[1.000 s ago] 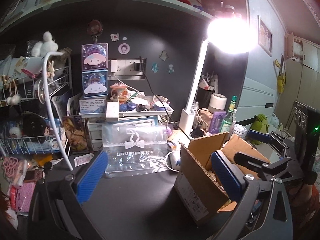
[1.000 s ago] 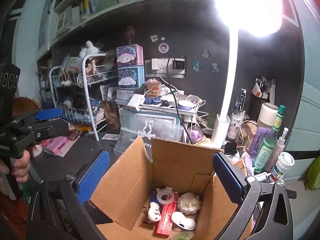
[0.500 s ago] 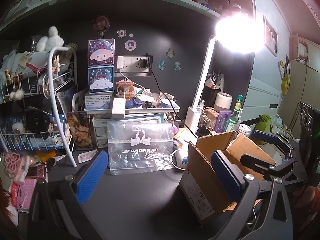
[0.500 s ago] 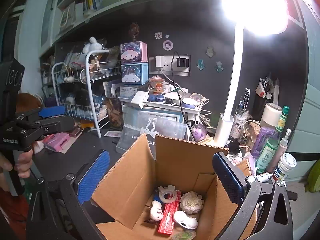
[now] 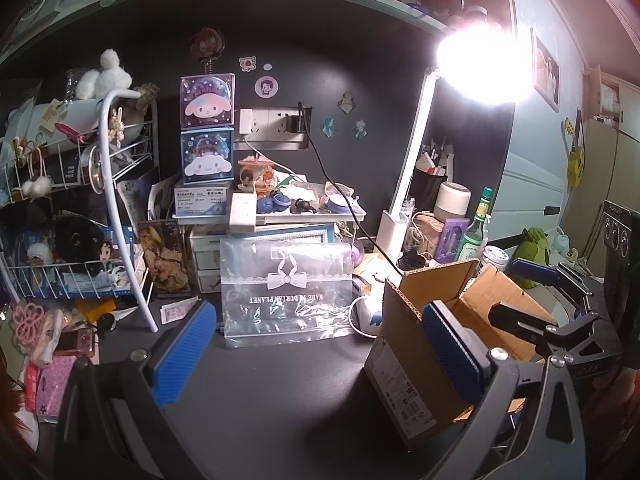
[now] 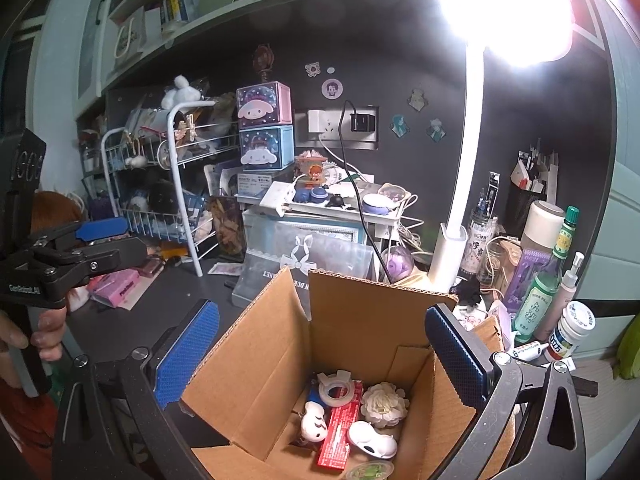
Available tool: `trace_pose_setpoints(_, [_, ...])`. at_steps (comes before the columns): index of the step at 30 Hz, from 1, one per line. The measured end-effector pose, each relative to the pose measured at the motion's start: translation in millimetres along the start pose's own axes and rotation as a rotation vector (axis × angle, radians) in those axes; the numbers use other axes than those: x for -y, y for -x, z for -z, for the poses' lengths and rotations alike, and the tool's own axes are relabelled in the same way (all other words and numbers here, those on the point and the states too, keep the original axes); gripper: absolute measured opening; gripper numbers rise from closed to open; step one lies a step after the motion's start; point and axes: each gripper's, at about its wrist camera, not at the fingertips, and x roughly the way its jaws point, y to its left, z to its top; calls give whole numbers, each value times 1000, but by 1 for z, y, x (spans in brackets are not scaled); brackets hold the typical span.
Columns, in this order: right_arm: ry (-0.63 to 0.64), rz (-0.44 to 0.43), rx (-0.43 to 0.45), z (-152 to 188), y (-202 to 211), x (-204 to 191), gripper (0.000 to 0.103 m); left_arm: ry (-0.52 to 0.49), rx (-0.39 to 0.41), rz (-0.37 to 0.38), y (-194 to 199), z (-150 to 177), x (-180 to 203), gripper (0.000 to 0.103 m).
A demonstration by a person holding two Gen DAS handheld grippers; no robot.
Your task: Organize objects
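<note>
Right claw (image 6: 322, 356) hovering over the open cardboard box (image 6: 352, 320), blue pads (image 6: 188, 356) spread wide apart, nothing between them. Left claw (image 5: 316, 354) likewise spread and empty, poised above the bare dark surface (image 5: 280, 392) just left of the same box. Inside the box, already dropped in: a tape dispenser (image 6: 335, 390), a red flat packet (image 6: 338, 436), a white cloth flower (image 6: 385, 402), a small white figure (image 6: 314, 424), a white mouse-shaped item (image 6: 372, 440) and a small lidded cup (image 6: 370, 472) at the near edge.

Judged from that — a pause between placements, one item evidently delivered and the next not yet chosen. Plenty left to gather, so probably early to midway through the tidying.

Further out: a clear plastic pouch (image 5: 286, 292) with a bow print standing against the drawers just behind the box, a pink packet (image 6: 116, 284) lying flat by the wire rack (image 5: 80, 216), and to the right of the box a white pill bottle (image 6: 572, 332), a green bottle (image 6: 542, 292) and a small tube (image 6: 528, 350). Farthest back, two stacked character boxes (image 5: 207, 132) and a lamp (image 5: 404, 208).

Next move, as a guess: pull away from the box, pick one loose item nearby — bottles for the right, pink packet or pouch for the left — and approach with pads kept wide. Care needed with the pouch: thin, slippery, likely to buckle. Bottles crowded together, so risk of toppling a neighbour.
</note>
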Motion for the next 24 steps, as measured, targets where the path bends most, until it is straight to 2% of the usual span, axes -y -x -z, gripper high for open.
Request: trace_pose_setpoints(24, [-1,-4,-6,-2,-3,0,103,17,-21,-11,-7,2,-6,102])
